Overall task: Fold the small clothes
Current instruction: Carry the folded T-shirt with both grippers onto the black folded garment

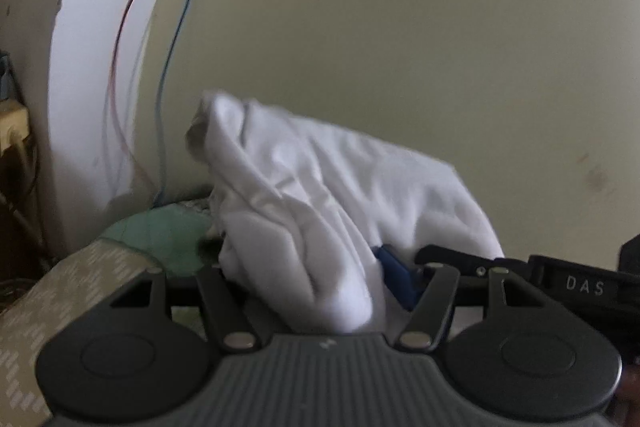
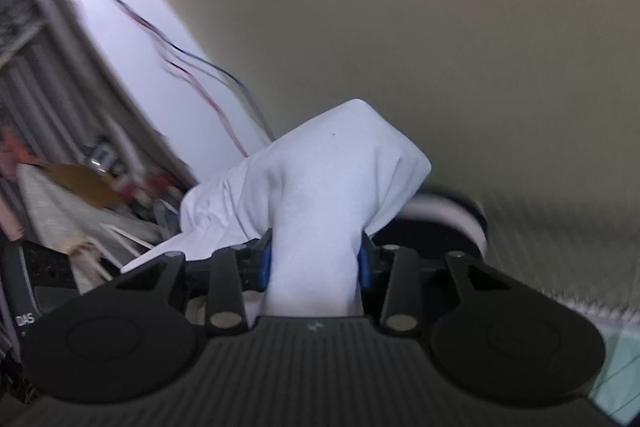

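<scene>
- Garment [image 1: 320,195]: white cloth, bunched and lifted into the air in front of a pale wall [image 1: 420,27]; in both wrist views it stands up from between the jaws instead of lying flat.
- Left hand-held gripper [image 1: 332,291]: the cloth fills the gap between the jaws. One blue pad [image 1: 394,277] shows at the cloth's right side; the other pad is hidden behind the folds. It appears to be clamped on the cloth, at a middling width.
- Right hand-held gripper [image 2: 314,263]: a thick roll of the garment [image 2: 316,187] passes between two blue pads [image 2: 265,263], which press on it from either side; the jaws are held at a moderate width by the cloth.
- In the left view, the right hand-held gripper [image 1: 472,261] lies just beside the left one, touching the same cloth.
- Surroundings: thin wires [image 1: 160,67] hang by the wall; a patterned cover [image 1: 80,287] and a green cloth [image 1: 160,231] lie below at left. Both views are blurred.
- Step in hand (judged): the garment is being carried or shaken out between the two grips; no fold is visible yet.
- Next move (judged): spread the two grips apart to draw the cloth taut, then lower it flat onto a surface before folding; the bunched grip risks trapping extra layers.
</scene>
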A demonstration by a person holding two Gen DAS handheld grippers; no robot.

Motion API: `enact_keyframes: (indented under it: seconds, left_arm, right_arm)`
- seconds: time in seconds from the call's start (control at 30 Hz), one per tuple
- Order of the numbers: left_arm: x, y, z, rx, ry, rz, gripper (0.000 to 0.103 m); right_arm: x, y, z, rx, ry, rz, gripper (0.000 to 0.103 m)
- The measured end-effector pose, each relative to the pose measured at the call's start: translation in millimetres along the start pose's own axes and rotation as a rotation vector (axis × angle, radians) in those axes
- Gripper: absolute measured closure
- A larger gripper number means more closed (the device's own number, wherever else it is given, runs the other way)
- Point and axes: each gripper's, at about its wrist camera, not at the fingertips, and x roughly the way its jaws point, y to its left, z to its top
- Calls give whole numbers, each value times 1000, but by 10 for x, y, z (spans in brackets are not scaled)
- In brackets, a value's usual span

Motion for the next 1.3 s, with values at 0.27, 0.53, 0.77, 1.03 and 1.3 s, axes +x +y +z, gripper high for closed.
enact_keyframes:
  seconds: [0.27,0.53,0.77,1.03,1.3]
  left_arm:
    - [31,-125,-102,66,-10,95,33]
    - [72,-95,-7,38,14,146,18]
    - [103,-99,20,55,25,157,17]
    - [81,-111,54,46,35,165,17]
    - [75,-137,65,43,36,173,17]
  right_arm:
    - [85,-48,-66,33,18,-27,58]
    - [71,-73,-56,76,30,-28,58]
    - [27,-117,4,101,28,-28,57]
    - [-212,-129,-6,90,-42,-16,50]
    - [-357,-173,-103,64,-36,-20,52]
